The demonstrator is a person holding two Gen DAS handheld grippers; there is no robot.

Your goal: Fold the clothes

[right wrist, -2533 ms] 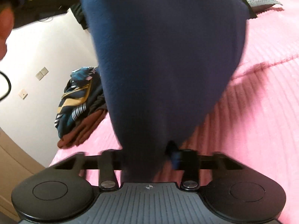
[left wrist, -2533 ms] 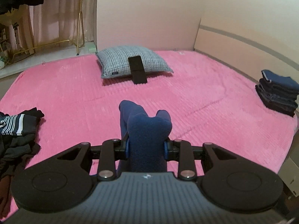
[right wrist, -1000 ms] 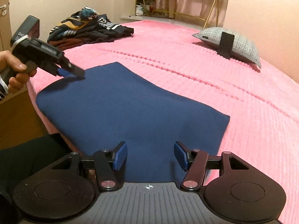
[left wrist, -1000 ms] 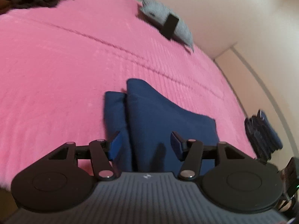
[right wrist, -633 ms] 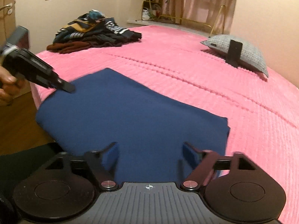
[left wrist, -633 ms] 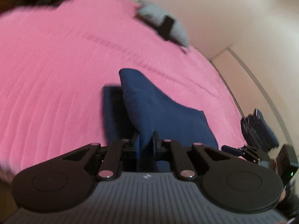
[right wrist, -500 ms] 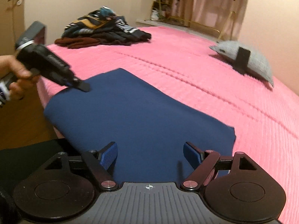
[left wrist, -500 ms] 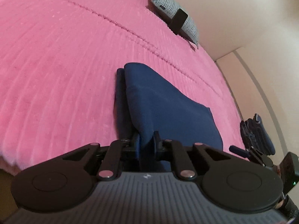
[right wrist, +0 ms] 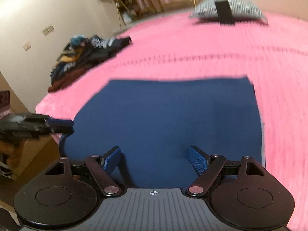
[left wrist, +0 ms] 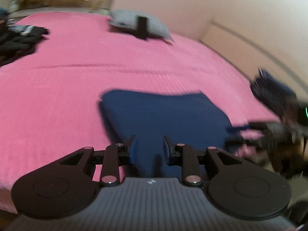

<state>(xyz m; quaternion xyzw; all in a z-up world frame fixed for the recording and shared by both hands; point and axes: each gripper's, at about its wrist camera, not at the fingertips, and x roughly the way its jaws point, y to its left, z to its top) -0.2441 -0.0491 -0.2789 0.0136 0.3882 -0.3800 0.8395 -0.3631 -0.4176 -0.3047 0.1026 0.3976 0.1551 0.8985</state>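
A navy garment (left wrist: 163,115) lies folded flat as a rough rectangle on the pink bedspread (left wrist: 57,96), near the bed's front edge. My left gripper (left wrist: 149,150) is open over its near left edge, with nothing between the blue pads. In the right wrist view the same garment (right wrist: 163,115) fills the middle, and my right gripper (right wrist: 155,158) stands wide open above its near edge, holding nothing. Each gripper shows blurred in the other's view: the right gripper (left wrist: 250,132) at the garment's right corner, the left gripper (right wrist: 57,126) at its left corner.
A stack of folded dark clothes (left wrist: 273,90) sits at the bed's right edge. A heap of unfolded clothes (right wrist: 86,57) lies at the far left. A grey pillow (right wrist: 240,9) with a black object (right wrist: 224,12) on it rests at the head.
My left gripper has opened and let go of the garment's edge it was pinching. The garment now lies flat. Both cameras have swung; the right gripper stays open.
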